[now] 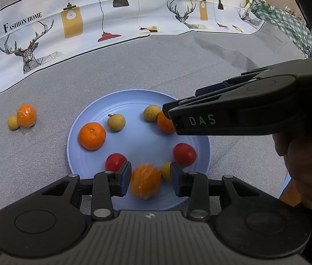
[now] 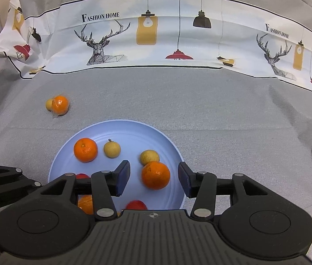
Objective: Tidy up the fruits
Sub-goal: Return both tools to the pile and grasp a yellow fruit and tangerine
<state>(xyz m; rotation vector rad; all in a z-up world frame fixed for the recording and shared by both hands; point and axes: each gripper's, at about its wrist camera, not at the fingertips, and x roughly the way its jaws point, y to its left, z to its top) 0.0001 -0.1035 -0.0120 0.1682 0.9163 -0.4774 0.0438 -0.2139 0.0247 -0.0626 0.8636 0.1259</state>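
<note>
Both pairs of tongs hung over the blue plate [image 2: 173,152] on the grey-clothed tabletop [image 2: 222,110], and the coming move seemed to turn on the two fruits off the plate; a wrapped orange [image 1: 26,115] and a small yellow-brown fruit [image 1: 13,122] lay touching each other on the cloth, well apart from the plate's rim, up and to the left of it in both views; being round, neither offered a long axis to line up with; the left tongs [image 1: 151,180] appeared the nearer to the pair, so a reach leftward and forward looked the natural next step. The left tongs stood apart, a blurred orange [image 1: 145,181] lying between the pads and touching neither, flanked by a red fruit [image 1: 115,162] on the left and another yellow-brown fruit [image 1: 165,172] on the right; whether that orange had just been let go could not be told. The right tongs [image 2: 154,181] also stood apart, straddling without contact an orange [image 2: 155,175] that touched a yellow-brown fruit [image 2: 148,157] behind it; seen from the left wrist, the right tool reached in from the right side, level and low over the plate's far right rim, the hand [image 1: 305,172] gripping its handle.
</note>
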